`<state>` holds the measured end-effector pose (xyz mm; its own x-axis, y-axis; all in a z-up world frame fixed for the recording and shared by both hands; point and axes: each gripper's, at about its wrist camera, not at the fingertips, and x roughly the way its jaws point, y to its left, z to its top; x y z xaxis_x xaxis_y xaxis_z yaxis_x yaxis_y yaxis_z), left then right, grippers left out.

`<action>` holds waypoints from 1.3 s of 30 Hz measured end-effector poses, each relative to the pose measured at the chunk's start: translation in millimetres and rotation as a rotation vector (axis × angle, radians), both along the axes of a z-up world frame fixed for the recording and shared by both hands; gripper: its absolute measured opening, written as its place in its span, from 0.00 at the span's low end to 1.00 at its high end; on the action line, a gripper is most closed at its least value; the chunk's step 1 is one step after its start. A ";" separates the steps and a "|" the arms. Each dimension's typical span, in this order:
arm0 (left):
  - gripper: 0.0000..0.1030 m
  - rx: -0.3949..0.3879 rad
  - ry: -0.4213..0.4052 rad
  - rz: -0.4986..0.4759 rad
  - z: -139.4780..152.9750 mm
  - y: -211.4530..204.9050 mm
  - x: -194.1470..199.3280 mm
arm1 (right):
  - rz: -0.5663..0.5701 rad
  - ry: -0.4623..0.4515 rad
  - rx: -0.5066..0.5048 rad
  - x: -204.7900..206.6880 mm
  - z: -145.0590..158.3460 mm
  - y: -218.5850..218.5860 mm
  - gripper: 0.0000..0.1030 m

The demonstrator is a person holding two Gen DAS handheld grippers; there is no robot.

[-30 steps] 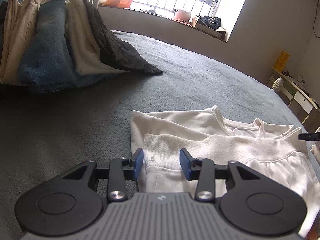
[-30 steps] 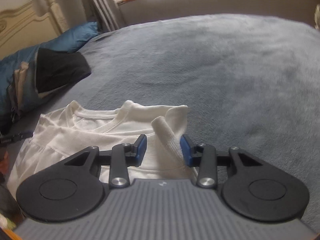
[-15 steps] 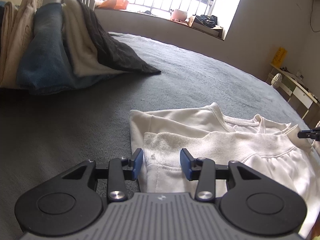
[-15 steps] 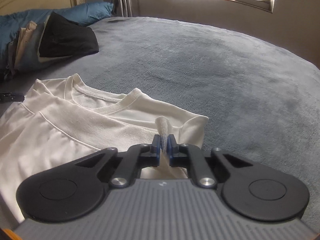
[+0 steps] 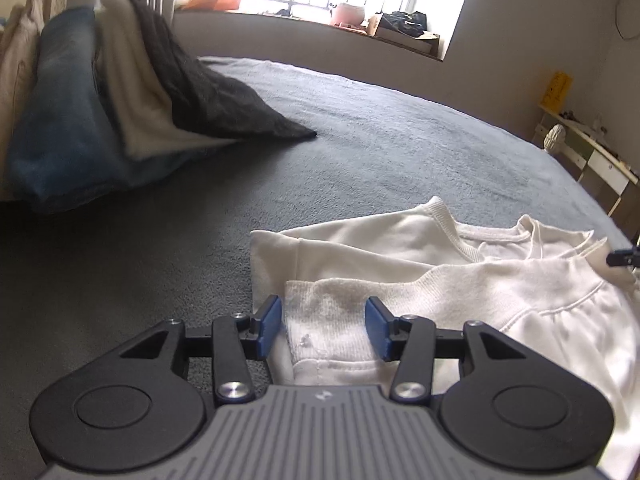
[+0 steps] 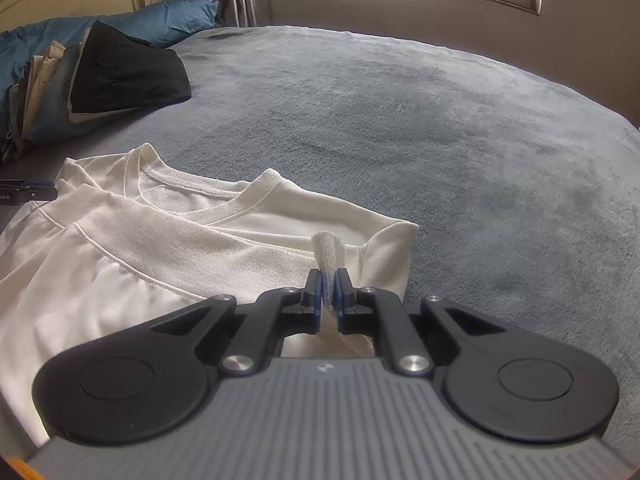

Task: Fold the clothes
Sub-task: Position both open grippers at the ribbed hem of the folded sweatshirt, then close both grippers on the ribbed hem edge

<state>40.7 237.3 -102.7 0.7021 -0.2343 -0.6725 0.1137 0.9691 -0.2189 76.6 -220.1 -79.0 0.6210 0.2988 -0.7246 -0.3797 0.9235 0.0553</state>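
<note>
A white sweatshirt (image 5: 460, 280) lies partly folded on the grey bed, collar toward the window. Its ribbed cuff (image 5: 328, 320) sits between the blue pads of my left gripper (image 5: 326, 332), which stands open around it. In the right wrist view the same sweatshirt (image 6: 160, 248) spreads to the left, and my right gripper (image 6: 329, 296) is shut on the other ribbed cuff (image 6: 329, 248), pinched upright between the pads. The right gripper's tip (image 5: 624, 258) shows at the far right edge of the left wrist view; the left gripper's tip (image 6: 24, 192) shows at the left edge of the right view.
A leaning stack of folded clothes (image 5: 132, 92), blue, cream and dark grey, rests against the headboard side; it appears again as the pile (image 6: 100, 76) beside a blue pillow (image 6: 168, 24). Grey blanket (image 6: 440, 140) stretches toward the windowsill. A white desk (image 5: 592, 160) stands at the right.
My right gripper closed on the right cuff and turned left, bringing more of the sweatshirt into view. The left gripper stayed open around the left cuff, edging slightly forward.
</note>
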 end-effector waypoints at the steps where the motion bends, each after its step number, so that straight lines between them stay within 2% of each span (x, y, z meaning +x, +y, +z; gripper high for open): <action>1: 0.50 -0.008 0.005 0.001 -0.3 0.9 1.2 | -0.001 0.002 0.001 0.3 -0.5 0.0 0.05; 4: 0.51 -0.031 0.021 0.002 -1.2 3.5 4.8 | -0.002 0.005 0.004 1.2 -2.1 0.3 0.05; 6: 0.48 -0.034 0.025 0.006 -1.1 3.7 5.8 | -0.004 0.006 0.007 1.8 -3.2 0.0 0.05; 8: 0.33 -0.027 0.022 0.015 -0.5 3.6 5.6 | -0.008 0.007 0.010 2.6 -4.0 -0.8 0.05; 15: 0.18 -0.032 -0.022 0.034 1.5 6.9 0.2 | -0.027 0.005 0.017 4.9 -5.5 -3.0 0.05; 23: 0.06 0.038 -0.123 0.034 11.7 -2.1 -10.2 | -0.043 -0.002 0.018 5.0 -7.2 -1.9 0.05; 26: 0.05 0.059 -0.157 0.039 15.7 -4.4 -12.9 | -0.047 -0.004 0.018 6.4 -7.3 -2.6 0.05; 33: 0.04 0.038 -0.201 0.080 23.7 -1.2 -21.9 | -0.088 -0.006 0.043 7.3 -6.6 -8.5 0.04; 39: 0.03 0.052 -0.258 0.092 35.8 -4.8 -23.7 | -0.156 -0.058 0.074 4.3 2.0 -16.1 0.03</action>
